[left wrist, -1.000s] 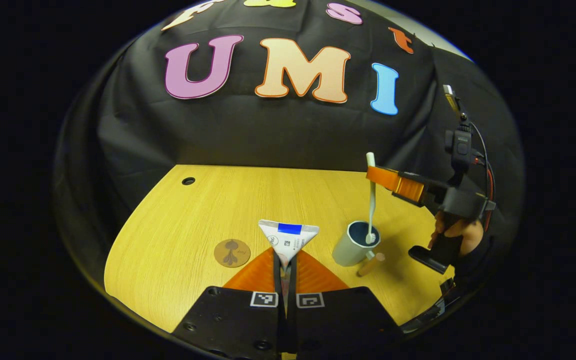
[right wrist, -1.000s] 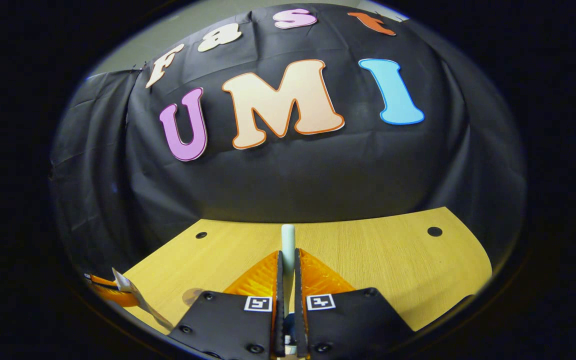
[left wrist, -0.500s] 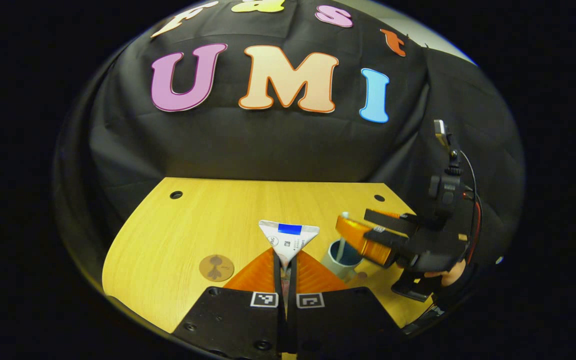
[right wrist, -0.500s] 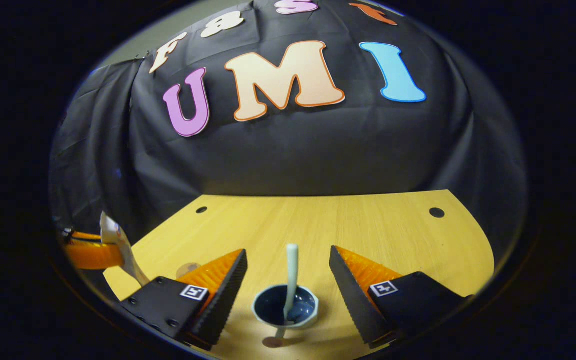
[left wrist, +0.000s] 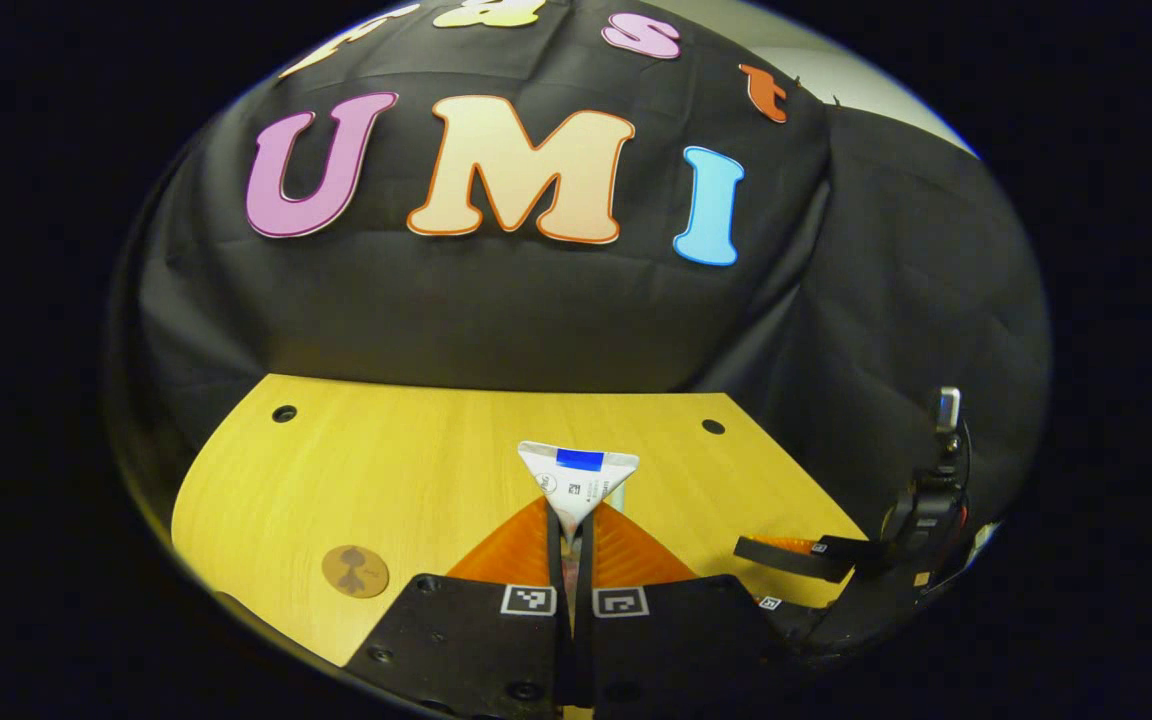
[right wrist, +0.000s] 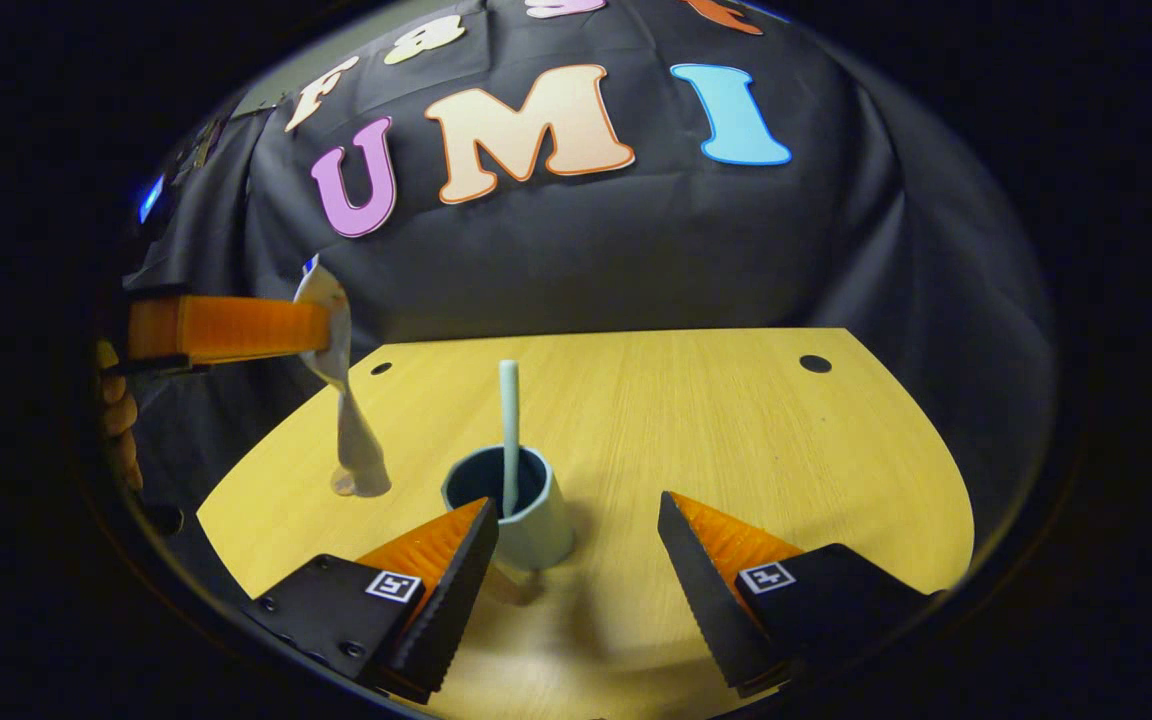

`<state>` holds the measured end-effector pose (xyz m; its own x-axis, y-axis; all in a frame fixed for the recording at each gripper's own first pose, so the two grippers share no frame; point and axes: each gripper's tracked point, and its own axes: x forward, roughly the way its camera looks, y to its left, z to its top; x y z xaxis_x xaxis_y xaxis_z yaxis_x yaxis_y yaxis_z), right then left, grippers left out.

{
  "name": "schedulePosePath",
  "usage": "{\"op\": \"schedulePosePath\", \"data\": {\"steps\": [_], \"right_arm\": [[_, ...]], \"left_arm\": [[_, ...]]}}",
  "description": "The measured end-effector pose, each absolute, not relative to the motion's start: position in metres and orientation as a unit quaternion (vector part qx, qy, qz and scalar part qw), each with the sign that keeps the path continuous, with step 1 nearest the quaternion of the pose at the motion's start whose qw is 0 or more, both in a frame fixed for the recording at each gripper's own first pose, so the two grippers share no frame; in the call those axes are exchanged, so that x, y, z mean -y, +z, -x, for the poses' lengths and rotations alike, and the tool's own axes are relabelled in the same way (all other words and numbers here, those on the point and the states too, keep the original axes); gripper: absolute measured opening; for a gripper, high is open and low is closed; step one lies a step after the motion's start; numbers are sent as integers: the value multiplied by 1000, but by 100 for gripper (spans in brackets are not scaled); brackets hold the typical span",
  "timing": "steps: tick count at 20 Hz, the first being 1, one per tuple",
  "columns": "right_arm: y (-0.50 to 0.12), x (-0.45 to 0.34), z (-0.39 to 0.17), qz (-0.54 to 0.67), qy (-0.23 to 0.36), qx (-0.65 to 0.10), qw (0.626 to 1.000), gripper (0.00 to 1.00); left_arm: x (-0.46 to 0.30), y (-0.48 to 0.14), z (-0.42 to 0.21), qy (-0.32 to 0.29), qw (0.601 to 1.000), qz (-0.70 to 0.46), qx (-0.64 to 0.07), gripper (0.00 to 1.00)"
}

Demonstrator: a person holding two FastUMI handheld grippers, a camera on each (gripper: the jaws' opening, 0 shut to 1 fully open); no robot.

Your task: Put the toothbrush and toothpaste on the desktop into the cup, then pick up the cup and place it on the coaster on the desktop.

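My left gripper (left wrist: 570, 530) is shut on the flat crimped end of a white toothpaste tube (left wrist: 578, 477). In the right gripper view that left gripper (right wrist: 311, 328) shows at the left, and the toothpaste tube (right wrist: 348, 440) hangs from it cap down, just left of the cup. The pale blue-grey cup (right wrist: 528, 520) stands on the wooden table (right wrist: 736, 440) with the pale green toothbrush (right wrist: 508, 420) upright inside it. My right gripper (right wrist: 576, 500) is open and holds nothing; its left finger lies close beside the cup. A round brown coaster (left wrist: 355, 571) lies at the table's near left.
The table has small dark holes near its back corners (right wrist: 815, 363) (left wrist: 284, 413). A hand (right wrist: 116, 415) holds the left gripper at the far left. In the left gripper view the right gripper (left wrist: 801, 558) sits low at the right edge. Black cloth walls stand behind the table.
My right gripper opened, let the toothbrush go into the cup and drew back. My left gripper carried the toothpaste closer to the cup; the coaster slid leftward in its view.
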<state>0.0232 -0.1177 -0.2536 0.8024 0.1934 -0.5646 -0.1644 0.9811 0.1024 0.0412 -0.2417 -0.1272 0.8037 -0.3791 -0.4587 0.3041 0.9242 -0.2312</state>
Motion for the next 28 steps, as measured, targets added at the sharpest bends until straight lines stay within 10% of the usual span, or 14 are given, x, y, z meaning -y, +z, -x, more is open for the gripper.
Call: {"op": "schedulePosePath", "data": {"steps": [15,17,21,28], "right_arm": [[-254,143,-2,-20,84,-320,944,99],[-254,141,-2,-22,89,-323,942,96],[-253,130,-2,-25,108,-330,937,99],[-254,94,6,-39,143,-408,901,99]], "left_arm": [[305,-165,-54,-208,931,110,-279,4],[303,-169,-50,-201,934,99,-278,15],[292,-173,-44,-178,948,72,-252,97],[211,-189,-12,-94,963,28,-250,96]]}}
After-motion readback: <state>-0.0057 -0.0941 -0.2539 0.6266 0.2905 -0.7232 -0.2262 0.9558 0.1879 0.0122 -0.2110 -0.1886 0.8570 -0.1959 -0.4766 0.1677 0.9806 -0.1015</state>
